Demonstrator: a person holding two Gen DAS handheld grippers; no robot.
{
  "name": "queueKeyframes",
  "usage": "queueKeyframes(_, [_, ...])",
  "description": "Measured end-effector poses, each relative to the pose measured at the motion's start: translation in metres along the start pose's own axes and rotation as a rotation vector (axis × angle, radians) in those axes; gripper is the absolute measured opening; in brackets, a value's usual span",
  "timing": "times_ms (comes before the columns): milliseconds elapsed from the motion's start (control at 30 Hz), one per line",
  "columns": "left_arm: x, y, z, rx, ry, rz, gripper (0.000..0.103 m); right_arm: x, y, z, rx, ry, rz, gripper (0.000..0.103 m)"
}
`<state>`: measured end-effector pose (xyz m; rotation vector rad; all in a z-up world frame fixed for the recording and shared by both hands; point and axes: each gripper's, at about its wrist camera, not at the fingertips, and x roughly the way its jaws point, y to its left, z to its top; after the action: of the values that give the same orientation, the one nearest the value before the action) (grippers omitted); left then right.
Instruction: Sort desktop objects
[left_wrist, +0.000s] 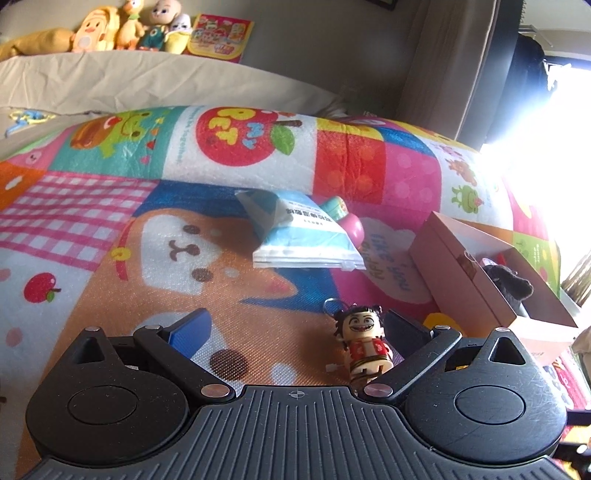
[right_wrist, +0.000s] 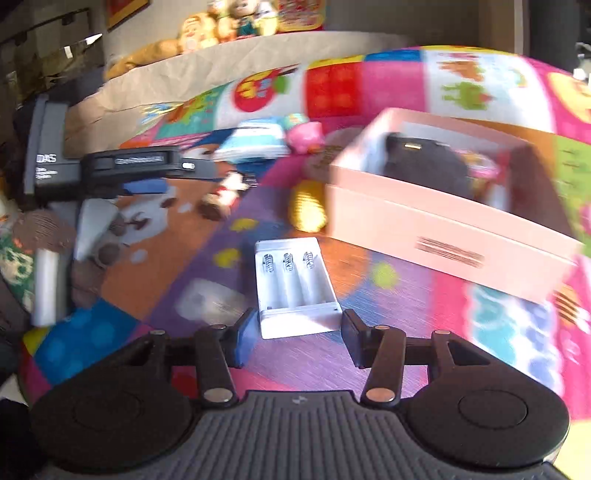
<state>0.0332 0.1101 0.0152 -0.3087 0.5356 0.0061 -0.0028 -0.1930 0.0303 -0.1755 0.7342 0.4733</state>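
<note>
White battery case (right_wrist: 297, 286) lies between the part-open right hand-held gripper (right_wrist: 297, 338) pads, ungripped; next: close, carry to pink box (right_wrist: 443, 236). Left hand-held gripper (left_wrist: 295, 325) wide, empty.

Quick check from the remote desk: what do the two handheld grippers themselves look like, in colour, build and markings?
Both match: black plastic, a ribbed grey-black centre plate with a small crosshair mark, round discs either side, and linkage arms on silver pivot pins. The left gripper and right gripper each show one blue finger pad and one dark one. No cables or sleeves visible.
</note>
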Motion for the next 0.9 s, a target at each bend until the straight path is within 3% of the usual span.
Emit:
queueKeyframes(67, [0.000,-0.005,0.000,0.029,0.001,0.008,0.102,-0.012,-0.020,-0.004,0.060,-0.023,-0.061,0.066])
queueKeyframes(133, [-0.002,-0.014,0.000,0.083,-0.005,0.017,0.102,-0.026,-0.042,-0.002,0.150,-0.064,-0.078,0.069])
queueKeyframes(300, [-0.011,-0.048,-0.008,0.271,0.011,-0.064,0.102,-0.042,-0.093,0.015,0.381,-0.216,-0.182,0.069])
queueKeyframes(433, [-0.016,-0.068,-0.016,0.352,0.036,-0.086,0.102,-0.022,-0.129,0.040,0.521,-0.267,-0.229,0.064])
queueKeyframes(500, [-0.020,-0.071,-0.018,0.359,0.039,-0.110,0.102,-0.002,-0.141,0.058,0.525,-0.233,-0.264,0.052])
queueKeyframes(600, [-0.027,-0.070,-0.019,0.364,0.033,-0.127,0.102,0.028,-0.154,0.080,0.508,-0.145,-0.251,0.033])
queueKeyframes(767, [-0.023,-0.075,-0.016,0.394,0.057,-0.188,0.102,0.051,-0.138,0.101,0.427,-0.103,-0.301,0.034])
queueKeyframes(900, [-0.007,-0.094,-0.016,0.490,0.071,-0.237,0.102,0.059,-0.127,0.108,0.386,-0.121,-0.192,0.037])
